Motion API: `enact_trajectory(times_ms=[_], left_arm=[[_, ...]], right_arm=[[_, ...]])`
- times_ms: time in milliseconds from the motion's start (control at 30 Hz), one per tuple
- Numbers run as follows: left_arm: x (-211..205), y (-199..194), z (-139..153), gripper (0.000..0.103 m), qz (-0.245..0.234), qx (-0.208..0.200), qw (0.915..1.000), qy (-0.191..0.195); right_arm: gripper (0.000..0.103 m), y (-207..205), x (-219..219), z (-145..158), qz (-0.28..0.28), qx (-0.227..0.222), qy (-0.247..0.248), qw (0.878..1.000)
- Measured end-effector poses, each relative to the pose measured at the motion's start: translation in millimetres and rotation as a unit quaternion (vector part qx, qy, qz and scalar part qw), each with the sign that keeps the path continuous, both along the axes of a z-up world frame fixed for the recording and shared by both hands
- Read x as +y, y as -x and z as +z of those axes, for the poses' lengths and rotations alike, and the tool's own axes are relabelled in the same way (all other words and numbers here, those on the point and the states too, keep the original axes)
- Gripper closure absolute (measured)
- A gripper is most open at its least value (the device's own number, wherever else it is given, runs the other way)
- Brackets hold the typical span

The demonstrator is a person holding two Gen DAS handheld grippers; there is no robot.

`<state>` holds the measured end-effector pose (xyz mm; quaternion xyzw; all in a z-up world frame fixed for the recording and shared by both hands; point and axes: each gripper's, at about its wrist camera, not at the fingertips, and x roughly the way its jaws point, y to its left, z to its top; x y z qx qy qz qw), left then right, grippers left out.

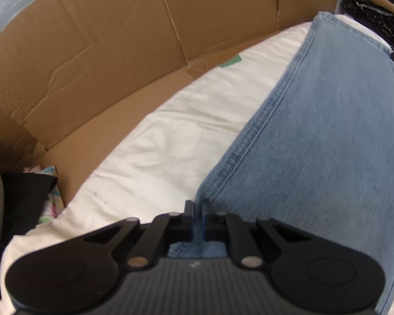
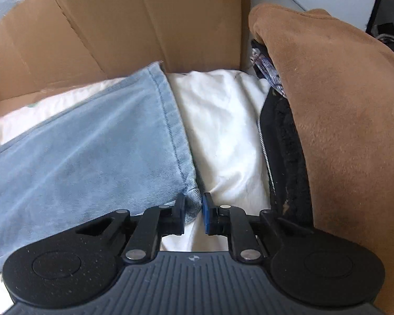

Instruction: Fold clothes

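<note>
Light blue denim jeans [image 1: 315, 144] lie folded flat on white bedding [image 1: 157, 152], running away to the upper right in the left wrist view. My left gripper [image 1: 197, 210] is shut on the near corner of the jeans, and denim shows between its narrow jaws. In the right wrist view the jeans [image 2: 92, 152] spread out to the left. Their stitched hem corner sits between the fingers of my right gripper [image 2: 193, 207], which is shut on it with a slightly wider gap. One blue pad [image 2: 207, 215] shows on the right finger.
A cardboard box wall [image 1: 92, 52] curves round the left and back of the bedding, and stands behind it [image 2: 144, 26] in the right wrist view. A brown garment [image 2: 341, 131] is heaped over a black fleecy item [image 2: 289, 144] on the right. Dark patterned clothes [image 1: 375, 23] lie at the far right.
</note>
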<state>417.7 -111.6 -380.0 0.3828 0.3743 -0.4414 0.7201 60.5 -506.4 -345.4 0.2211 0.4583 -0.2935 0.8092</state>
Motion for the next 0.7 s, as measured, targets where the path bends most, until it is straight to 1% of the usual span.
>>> enact_trajectory(times_ms=[67, 200, 300, 433, 467, 567, 600, 667, 700], left_arm=[[1, 1, 1, 0.099, 0.002, -0.009, 0.9999, 0.004], [0, 1, -4, 0.099, 0.010, -0.017, 0.9998, 0.007], [-1, 1, -9, 0.097, 0.019, -0.019, 0.9996, 0.005], [-6, 2, -13, 0.090, 0.033, -0.025, 0.9991, -0.005], [-6, 2, -11, 0.087, 0.035, -0.024, 0.9991, -0.007], [1, 1, 5, 0.085, 0.051, -0.017, 0.9985, 0.011], [5, 0, 12, 0.083, 0.058, -0.017, 0.9980, 0.018], [15, 1, 26, 0.070, 0.071, -0.012, 0.9969, 0.033], [21, 2, 33, 0.069, 0.074, -0.010, 0.9965, 0.038]], right_arm=[[0.095, 2, -1, 6, 0.006, -0.003, 0.006, 1.000], [0.096, 6, -3, 17, 0.017, -0.010, 0.019, 1.000], [0.096, 5, 1, 19, 0.025, 0.003, 0.033, 0.999], [0.095, -2, 4, 6, 0.037, 0.030, 0.044, 0.998], [0.094, -3, 5, 3, 0.040, 0.036, 0.048, 0.997], [0.091, -4, 11, 8, 0.037, 0.034, 0.055, 0.997], [0.090, -3, 12, 12, 0.036, 0.029, 0.058, 0.997], [0.089, 0, 16, 19, 0.039, 0.018, 0.064, 0.997], [0.088, 1, 17, 23, 0.043, 0.011, 0.067, 0.997]])
